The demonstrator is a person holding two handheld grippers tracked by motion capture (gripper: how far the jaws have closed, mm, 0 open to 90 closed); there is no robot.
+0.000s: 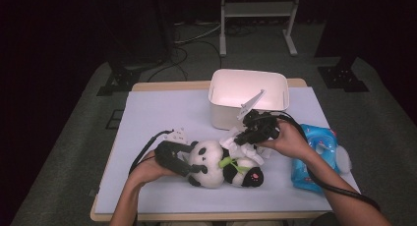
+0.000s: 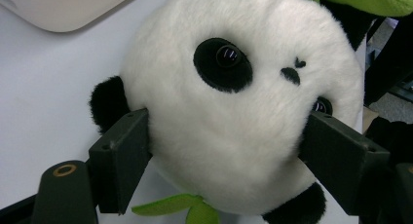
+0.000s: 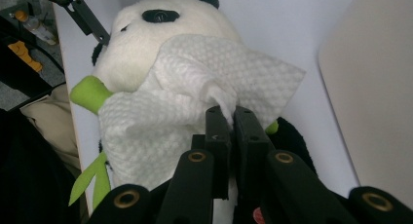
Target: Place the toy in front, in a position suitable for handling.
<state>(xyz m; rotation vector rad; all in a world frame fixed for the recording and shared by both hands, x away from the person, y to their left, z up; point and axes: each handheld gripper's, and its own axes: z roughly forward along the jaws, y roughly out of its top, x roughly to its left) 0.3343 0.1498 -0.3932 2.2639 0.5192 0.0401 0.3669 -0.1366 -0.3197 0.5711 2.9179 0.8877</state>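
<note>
Your left gripper (image 2: 226,151) clasps the plush panda's (image 1: 221,164) round, fluffy white head, which lies on the pale surface (image 1: 157,118). Your right gripper (image 3: 233,118) pinches a quilted white wipe (image 3: 195,102) draped over the panda's body, hiding most of it. One black ear is partly cut off.

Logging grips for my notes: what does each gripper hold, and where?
Left gripper clamps the black-and-white plush panda by its head; right gripper pinches a white textured wipe at a bunched fold.
</note>
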